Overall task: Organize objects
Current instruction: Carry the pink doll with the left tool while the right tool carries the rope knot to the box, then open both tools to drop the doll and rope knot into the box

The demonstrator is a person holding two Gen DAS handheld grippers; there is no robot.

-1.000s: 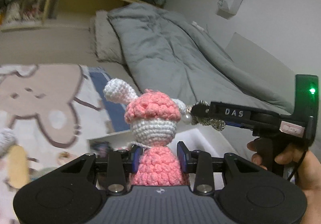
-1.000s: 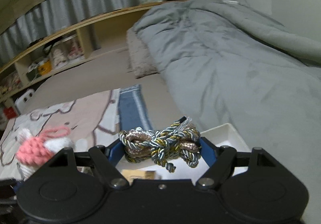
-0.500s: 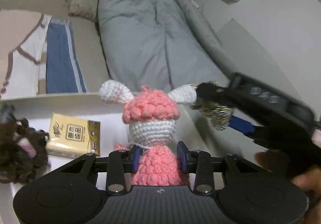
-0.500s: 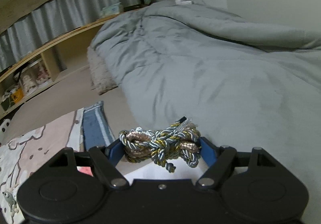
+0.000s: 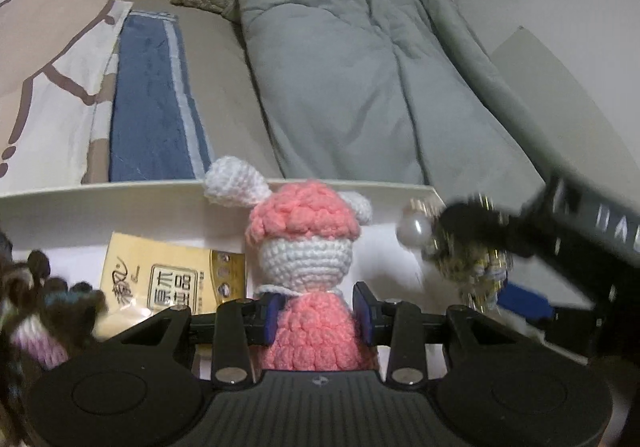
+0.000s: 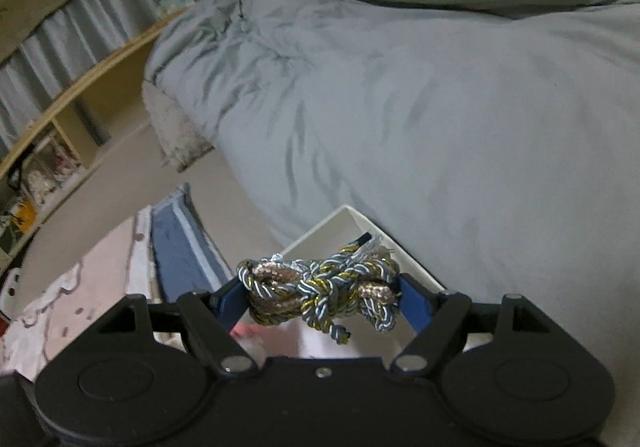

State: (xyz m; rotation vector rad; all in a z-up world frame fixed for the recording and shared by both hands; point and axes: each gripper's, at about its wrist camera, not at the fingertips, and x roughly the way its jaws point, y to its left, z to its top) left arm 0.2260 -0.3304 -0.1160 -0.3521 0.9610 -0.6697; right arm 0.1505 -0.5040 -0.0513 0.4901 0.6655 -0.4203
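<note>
While both grippers hang over the white tray, each is loaded, and the notes below take the load first and the setting after.

Left gripper (image 5: pixel 319 307): closed around the pink skirt of the crochet bunny (image 5: pixel 306 247), blue pads pressing its sides; the head and white ears stand upright above the fingers.

Right gripper (image 6: pixel 322 297): closed partway on the knotted cord bundle (image 6: pixel 320 289), the pads touching its two ends. In the left view the bundle shows a pearl bead (image 5: pixel 414 229) on its near side.

Bunny handling: judged light, soft and squashy; yarn gives good friction, so slip is unlikely. The body just under the head is the sound place to hold it, as now.

Cord handling: judged light and limp, with loose ends hanging below the knot that could snag on a tray wall; holding across the knot keeps it together.

Tray (image 5: pixel 120 193): white, low-walled, lying on the bed below both grippers. A yellow tissue packet (image 5: pixel 168 279) lies flat inside it, with a dark fuzzy yarn item (image 5: pixel 36 303) at the left edge, blurred.

Surface: a beige sheet, soft and likely uneven, so the tray may rock.

Room: a grey duvet (image 6: pixel 400 95) beyond the tray, a blue towel (image 5: pixel 152 99) and a cartoon-print blanket (image 5: pixel 44 59) to the left, wooden shelves (image 6: pixel 52 135) with a curtain behind.
</note>
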